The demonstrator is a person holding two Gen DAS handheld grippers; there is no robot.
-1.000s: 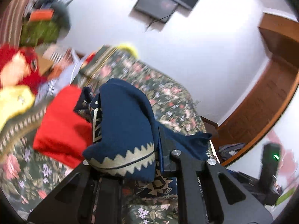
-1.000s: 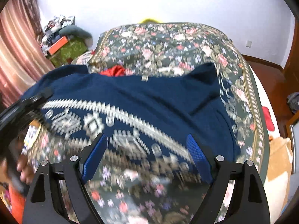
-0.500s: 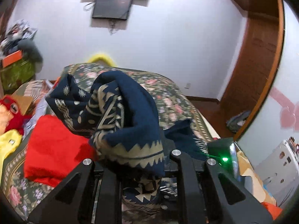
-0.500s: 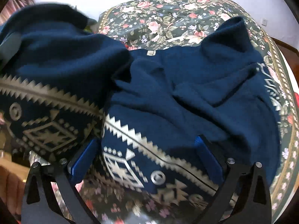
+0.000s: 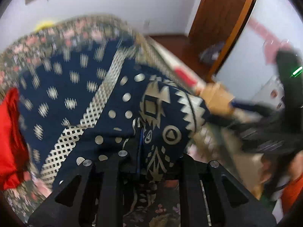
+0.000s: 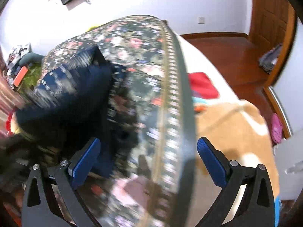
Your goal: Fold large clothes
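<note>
Floral bedspread [image 6: 144, 60], red cloth [image 6: 202, 85], wooden door [image 6: 270, 19].

The navy blue sweater with cream geometric patterns [image 5: 106, 102], a second ago bunched in a hanging lump at the left gripper [image 5: 140, 151], now lies spread across the floral bedspread [image 6: 144, 79] toward ten o'clock, still pinched there. The right gripper [image 6: 147, 147], earlier spread over the sweater's hem, has swung off it; its blue-padded jaws stand wider, empty, above the bed's border, with the sweater at nine o'clock.
</note>
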